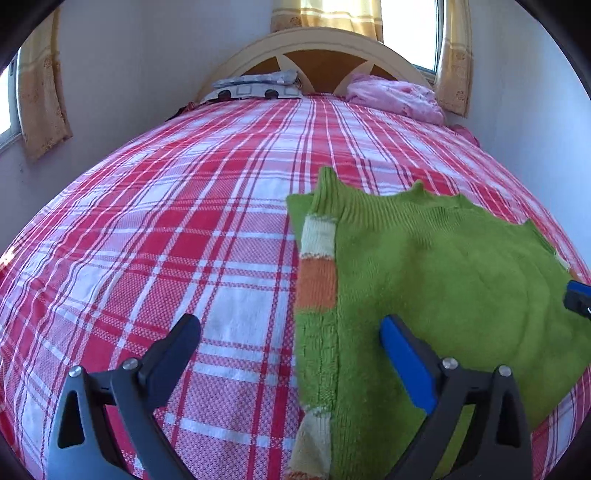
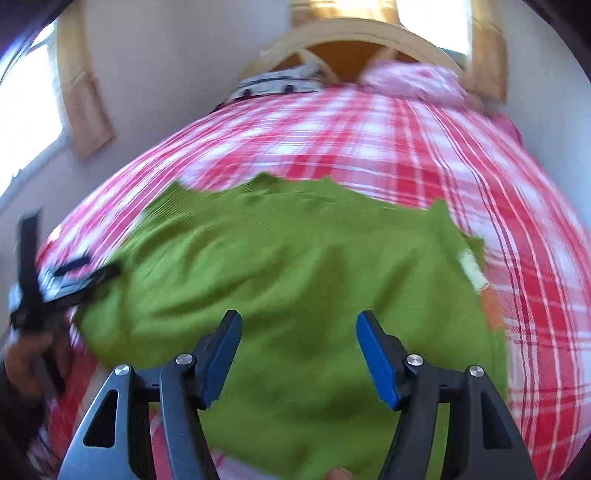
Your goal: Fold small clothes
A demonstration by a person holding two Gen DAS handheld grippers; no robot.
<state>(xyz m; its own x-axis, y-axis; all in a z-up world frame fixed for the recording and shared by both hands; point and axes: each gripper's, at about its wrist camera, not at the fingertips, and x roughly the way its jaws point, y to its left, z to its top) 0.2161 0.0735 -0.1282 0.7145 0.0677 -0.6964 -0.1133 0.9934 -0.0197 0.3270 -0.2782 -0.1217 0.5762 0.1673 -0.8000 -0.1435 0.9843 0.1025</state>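
Bed [image 1: 184, 221] covered with red-and-white plaid sheet. Green sweater [image 1: 443, 266] lies flat on it, striped sleeve folded over. At the headboard end: patterned pillow [image 1: 255, 88] and crumpled pink cloth [image 1: 395, 96].

This is a bedroom in a home. A bed [image 1: 184, 221] dressed in a red-and-white plaid sheet fills the space ahead of the tongs, ending far beyond them in an arched cream headboard [image 1: 314, 48] with brown panels. Against it lie a patterned pillow [image 1: 255, 88] and a crumpled pink blanket [image 1: 395, 96]. Plain white walls close in on both sides (the room looks narrow), and yellow patterned curtains [image 1: 40, 103] hang at sunlit windows [image 1: 410, 33] left of and behind the headboard.
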